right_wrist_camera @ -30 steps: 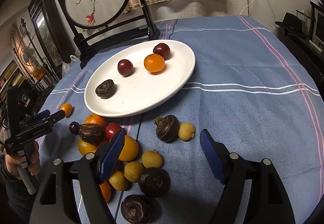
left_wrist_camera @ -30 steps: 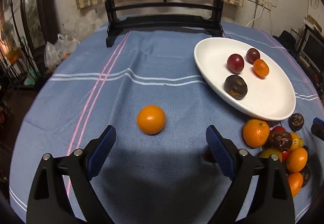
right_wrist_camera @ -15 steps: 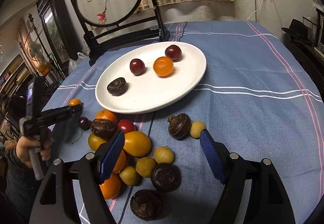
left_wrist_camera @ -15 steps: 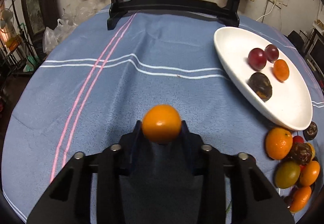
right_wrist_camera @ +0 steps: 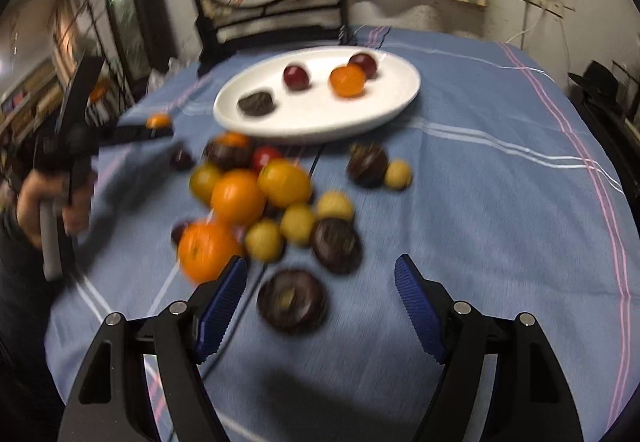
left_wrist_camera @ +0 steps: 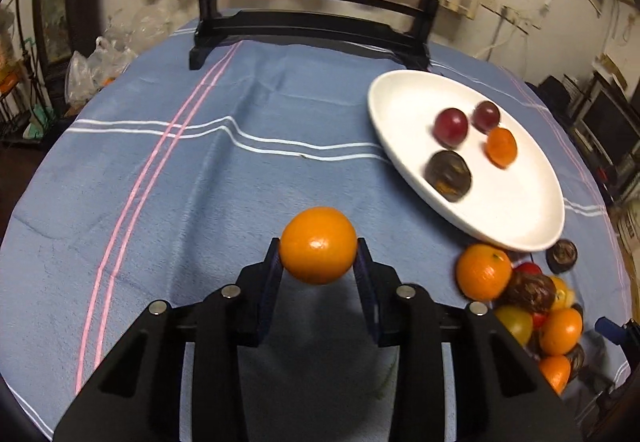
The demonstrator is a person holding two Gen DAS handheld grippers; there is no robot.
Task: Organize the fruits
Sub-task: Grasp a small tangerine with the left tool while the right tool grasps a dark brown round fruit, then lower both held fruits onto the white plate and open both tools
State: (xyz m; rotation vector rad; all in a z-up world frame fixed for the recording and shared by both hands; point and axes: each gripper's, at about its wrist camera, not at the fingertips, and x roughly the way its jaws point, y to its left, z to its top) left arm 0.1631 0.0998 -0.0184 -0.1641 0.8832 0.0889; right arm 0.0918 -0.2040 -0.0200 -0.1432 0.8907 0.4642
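Note:
My left gripper (left_wrist_camera: 318, 248) is shut on a small orange (left_wrist_camera: 318, 245), held just above the blue cloth. The same orange (right_wrist_camera: 159, 120) shows far left in the right wrist view, clamped by that gripper in a person's hand (right_wrist_camera: 32, 202). A white plate (left_wrist_camera: 516, 210) to the right holds two red plums, a small orange and a dark fruit. My right gripper (right_wrist_camera: 320, 278) stands open over a pile of loose fruit (right_wrist_camera: 256, 202), with a dark round fruit (right_wrist_camera: 292, 300) lying between its fingers, untouched.
A black wooden stand with a round embroidered screen (left_wrist_camera: 312, 30) rises at the table's far edge. More loose fruit (left_wrist_camera: 520, 302) lies below the plate. The blue striped tablecloth (left_wrist_camera: 160, 182) spreads bare to the left. A dark fruit and a yellow one (right_wrist_camera: 376, 166) sit apart.
My left gripper closed on the small orange and lifted it slightly. The right gripper slid over the fruit pile, so the pile now sits closer and more central.

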